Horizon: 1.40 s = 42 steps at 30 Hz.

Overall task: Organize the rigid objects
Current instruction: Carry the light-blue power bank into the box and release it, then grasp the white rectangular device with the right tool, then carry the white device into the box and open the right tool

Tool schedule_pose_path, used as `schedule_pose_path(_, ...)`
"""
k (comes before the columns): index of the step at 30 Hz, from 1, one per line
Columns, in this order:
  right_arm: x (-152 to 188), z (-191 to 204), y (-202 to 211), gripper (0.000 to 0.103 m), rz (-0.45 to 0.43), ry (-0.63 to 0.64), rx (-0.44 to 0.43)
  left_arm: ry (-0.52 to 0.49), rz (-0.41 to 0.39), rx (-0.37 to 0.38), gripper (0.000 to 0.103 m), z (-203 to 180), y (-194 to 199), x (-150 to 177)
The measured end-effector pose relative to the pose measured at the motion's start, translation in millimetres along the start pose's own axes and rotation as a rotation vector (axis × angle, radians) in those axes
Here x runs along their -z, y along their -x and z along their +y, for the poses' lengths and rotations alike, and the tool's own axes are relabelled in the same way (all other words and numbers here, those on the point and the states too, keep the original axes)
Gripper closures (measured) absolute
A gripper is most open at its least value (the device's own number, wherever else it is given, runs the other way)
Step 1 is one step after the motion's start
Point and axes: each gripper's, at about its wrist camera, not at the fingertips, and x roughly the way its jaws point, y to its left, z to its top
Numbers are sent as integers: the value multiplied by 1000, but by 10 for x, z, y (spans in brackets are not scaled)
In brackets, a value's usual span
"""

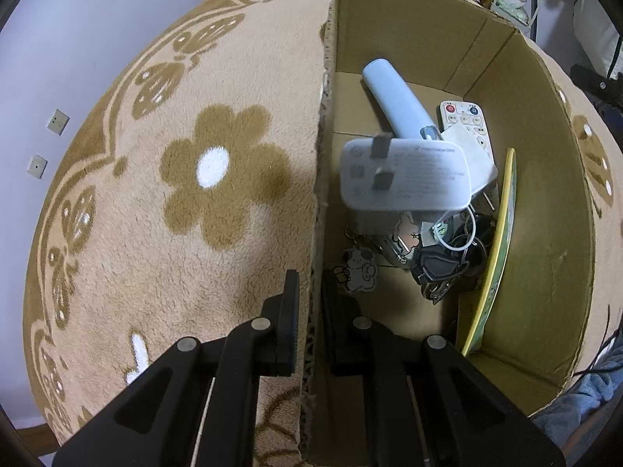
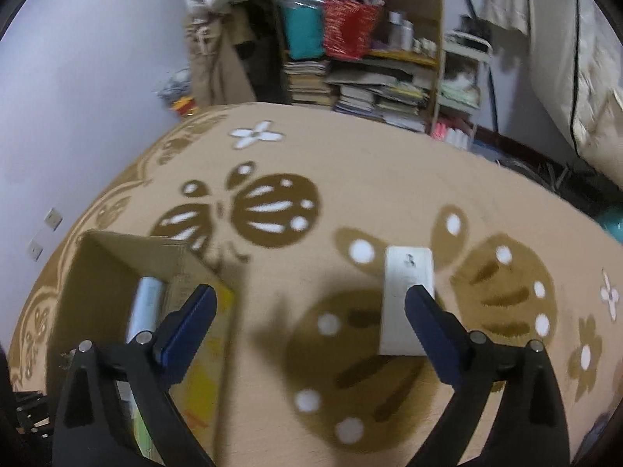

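Observation:
My left gripper [image 1: 311, 284] is shut on the left wall of an open cardboard box [image 1: 525, 179], one finger outside and one inside. In the box lie a light blue tube [image 1: 393, 97], a white remote [image 1: 467, 120], keys with charms [image 1: 440, 260] and a yellow-green flat board [image 1: 498, 253]. A white plug adapter [image 1: 405, 175] appears blurred above the pile, apparently in mid-air. My right gripper [image 2: 311, 299] is open and empty above the rug. A white rectangular device [image 2: 405, 295] lies on the rug by its right finger. The box [image 2: 101, 268] also shows at the lower left of the right wrist view.
The beige rug with brown flowers and butterflies [image 1: 194, 194] covers the floor. A cluttered shelf with books and baskets [image 2: 362, 46] stands beyond the rug's far edge. The wall [image 2: 78, 78] is on the left.

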Motion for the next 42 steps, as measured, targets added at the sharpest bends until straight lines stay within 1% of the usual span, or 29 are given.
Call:
schedule_pose_path(7, 105, -372, -252, 1, 0, -50, 61, 1, -2, -3, 92, 8, -20, 1)
schedule_pose_path(11, 189, -586, -451, 1, 18, -101, 94, -5, -5, -11, 92, -10, -24, 8)
schedule_pose_path(17, 287, -796, -704, 1, 49, -170, 76, -12, 0, -23, 92, -33, -58, -15)
schedule_pose_path(19, 317, -829, -770, 6, 54, -171, 82, -13, 2, -23, 92, -30, -72, -23)
schedule_pose_path(20, 332, -842, -809, 11, 62, -169, 84, -16, 3, -26, 92, -36, -82, -27)
schedule_pose_path(25, 369, -832, -857, 12, 53, -150, 108, -30, 5, -44, 92, -69, -94, -25)
schedule_pose_path(26, 371, -816, -863, 15, 54, -139, 119, -29, 5, -43, 92, -67, -93, -23)
schedule_pose_path(27, 374, -790, -866, 22, 57, -121, 137, -27, 5, -40, 92, -65, -90, -24)
schedule_pose_path(28, 373, -768, -866, 24, 58, -104, 155, -24, 5, -37, 92, -58, -90, -28)
schedule_pose_path(29, 371, -744, -861, 30, 63, -84, 170, -24, 5, -35, 92, -54, -89, -27)
schedule_pose_path(30, 366, -728, -847, 42, 66, -66, 174, -23, 5, -34, 92, -52, -88, -26)
schedule_pose_path(31, 360, -711, -833, 49, 68, -47, 173, -24, 5, -35, 92, -51, -86, -27)
schedule_pose_path(32, 357, -690, -814, 52, 73, -26, 177, -25, 5, -35, 92, -49, -86, -28)
schedule_pose_path(38, 318, -737, -745, 52, 89, -43, 161, -22, 6, -37, 92, -52, -88, -34)
schedule_pose_path(42, 236, -705, -617, 52, 66, -62, 112, -25, 5, -39, 92, -62, -88, -35)
